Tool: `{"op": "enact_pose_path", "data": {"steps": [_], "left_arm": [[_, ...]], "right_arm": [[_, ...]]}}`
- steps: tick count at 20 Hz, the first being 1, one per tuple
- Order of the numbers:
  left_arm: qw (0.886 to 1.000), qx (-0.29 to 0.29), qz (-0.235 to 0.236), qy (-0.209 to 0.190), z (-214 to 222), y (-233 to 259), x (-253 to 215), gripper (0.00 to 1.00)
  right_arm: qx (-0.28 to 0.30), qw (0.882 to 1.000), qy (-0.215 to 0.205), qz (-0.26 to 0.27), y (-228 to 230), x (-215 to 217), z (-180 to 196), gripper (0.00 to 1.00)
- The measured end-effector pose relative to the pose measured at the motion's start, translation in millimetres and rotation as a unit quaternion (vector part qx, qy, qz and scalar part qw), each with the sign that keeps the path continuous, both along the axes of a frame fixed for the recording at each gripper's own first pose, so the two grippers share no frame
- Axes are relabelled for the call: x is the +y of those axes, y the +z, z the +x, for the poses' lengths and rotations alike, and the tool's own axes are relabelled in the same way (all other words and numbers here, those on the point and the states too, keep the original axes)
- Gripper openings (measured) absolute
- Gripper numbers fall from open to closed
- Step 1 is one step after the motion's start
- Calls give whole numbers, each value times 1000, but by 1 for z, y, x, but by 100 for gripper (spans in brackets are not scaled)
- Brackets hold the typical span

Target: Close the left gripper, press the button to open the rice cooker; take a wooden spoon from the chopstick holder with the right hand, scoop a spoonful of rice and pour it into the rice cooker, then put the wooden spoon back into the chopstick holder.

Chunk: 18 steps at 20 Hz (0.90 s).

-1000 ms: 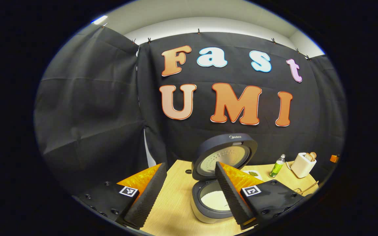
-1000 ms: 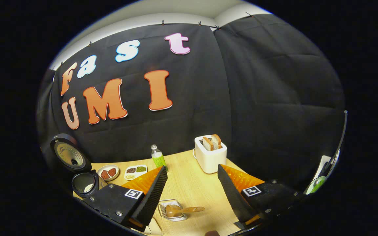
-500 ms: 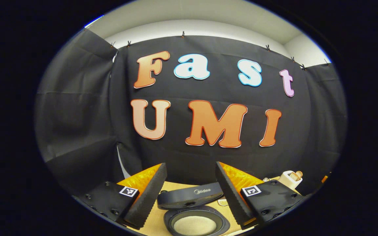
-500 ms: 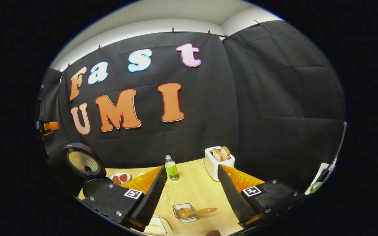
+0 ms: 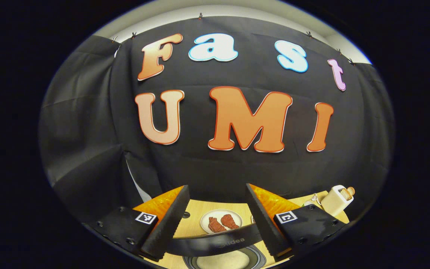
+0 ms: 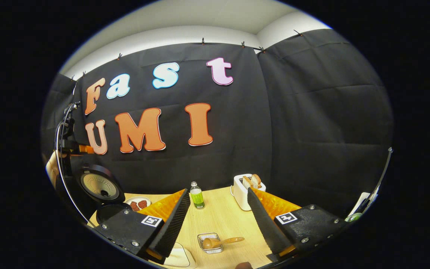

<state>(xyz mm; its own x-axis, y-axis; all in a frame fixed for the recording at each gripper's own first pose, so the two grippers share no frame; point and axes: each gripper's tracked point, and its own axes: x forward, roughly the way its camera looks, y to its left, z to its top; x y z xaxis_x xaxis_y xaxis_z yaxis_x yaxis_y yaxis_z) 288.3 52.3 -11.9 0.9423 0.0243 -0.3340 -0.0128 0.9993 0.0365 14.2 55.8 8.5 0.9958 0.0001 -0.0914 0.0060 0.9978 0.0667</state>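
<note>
now the left gripper has swung in over the open rice cooker since a second ago, jaws spread, empty – white rice in the pot just below. right gripper also gapes, above the wooden spoon lying across the chopstick holder – pale wooden table, toaster beyond

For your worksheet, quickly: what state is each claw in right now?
Left claw: open, holding nothing.
Right claw: open, holding nothing.

"Midea" brand on rice cooker lid
</note>
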Motion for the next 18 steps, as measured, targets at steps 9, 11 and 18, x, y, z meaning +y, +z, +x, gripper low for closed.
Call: {"op": "enact_pose_path", "data": {"steps": [9,11,18], "left_arm": [[1000,27,-7,7,-17,-40,4,98],[999,27,-22,6,-28,-43,1,100],[998,46,-26,-30,-93,-76,-28,100]], "right_arm": [[10,1000,6,4,-7,1,-8,95],[9,1000,7,8,-7,0,-12,95],[17,999,24,18,-15,11,-29,95]]}}
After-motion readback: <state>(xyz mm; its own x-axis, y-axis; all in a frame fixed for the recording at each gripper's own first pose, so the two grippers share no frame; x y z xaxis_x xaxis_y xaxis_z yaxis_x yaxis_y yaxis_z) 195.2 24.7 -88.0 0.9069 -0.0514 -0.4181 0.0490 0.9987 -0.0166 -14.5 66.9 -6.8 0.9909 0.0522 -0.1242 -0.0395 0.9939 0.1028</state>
